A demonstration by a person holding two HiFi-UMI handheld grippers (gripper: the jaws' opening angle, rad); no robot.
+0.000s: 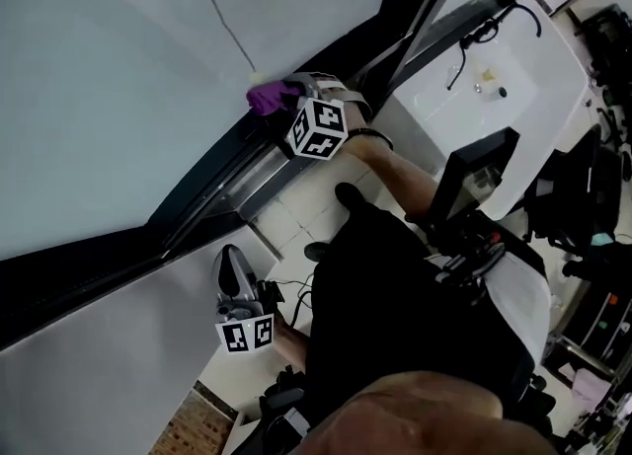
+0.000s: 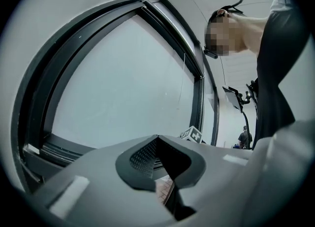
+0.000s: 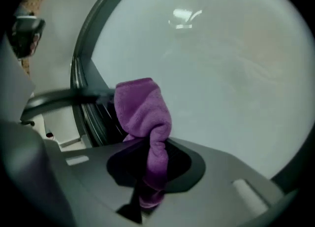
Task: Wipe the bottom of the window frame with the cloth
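A purple cloth [image 1: 265,96] [image 3: 142,108] is pinched in my right gripper [image 1: 288,98] [image 3: 150,147], which is shut on it. The bunched end of the cloth rests against the dark bottom window frame [image 1: 222,165] [image 3: 91,108], just below the pale glass [image 1: 118,78]. My left gripper [image 1: 230,258] [image 2: 157,141] hangs lower down, beside the wall under the frame and apart from the cloth. Its jaws are shut with nothing between them. In the left gripper view the frame [image 2: 54,145] curves round the glass, and the right gripper's marker cube [image 2: 193,133] shows past the jaws.
A white table [image 1: 513,68] with small items and cables stands at the upper right. A dark monitor [image 1: 474,172] on a stand is beside it. Pale floor tiles [image 1: 296,216] lie below the frame. The person's dark clothing [image 1: 415,325] fills the lower middle.
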